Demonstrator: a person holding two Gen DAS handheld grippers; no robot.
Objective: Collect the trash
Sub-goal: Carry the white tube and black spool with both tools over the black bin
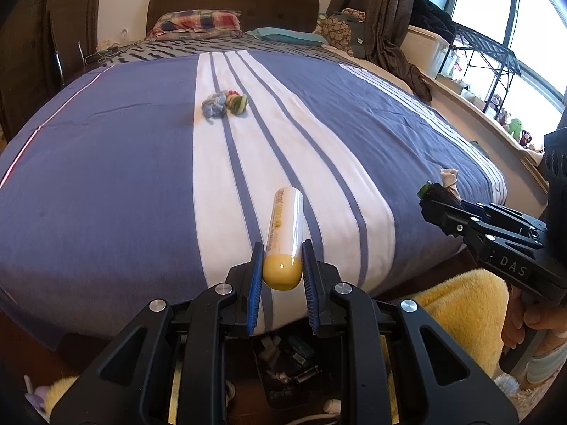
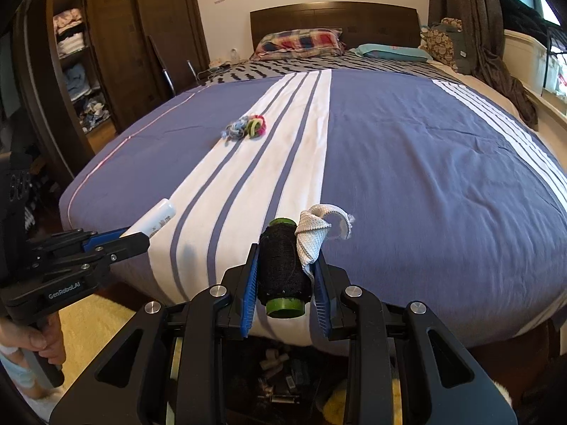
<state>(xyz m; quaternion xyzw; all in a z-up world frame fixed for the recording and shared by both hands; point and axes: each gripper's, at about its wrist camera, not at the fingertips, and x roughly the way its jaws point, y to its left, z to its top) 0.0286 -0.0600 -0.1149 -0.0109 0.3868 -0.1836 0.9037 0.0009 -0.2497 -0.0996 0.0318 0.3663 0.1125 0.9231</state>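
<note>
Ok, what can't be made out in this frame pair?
- Bin contents, both wrist views: dark, hidden behind the fingers.
- Tube label, left wrist view: print too small and foreshortened to read.
- Cloth scrap, right wrist view: its lower end is hidden behind the thread spool.
- Bundle on bed: too small to identify.

Blue/white striped bed [image 1: 106, 163]; plaid pillow [image 1: 196, 23] + teal pillow [image 1: 288, 35] at headboard [image 2: 333, 17]; yellow rug [image 1: 460, 315] on floor.

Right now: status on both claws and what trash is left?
Left claw shut on white tube. Right claw shut on black thread spool plus grey cloth scrap. Hair-tie clump left on bed; nothing blocking.
</note>
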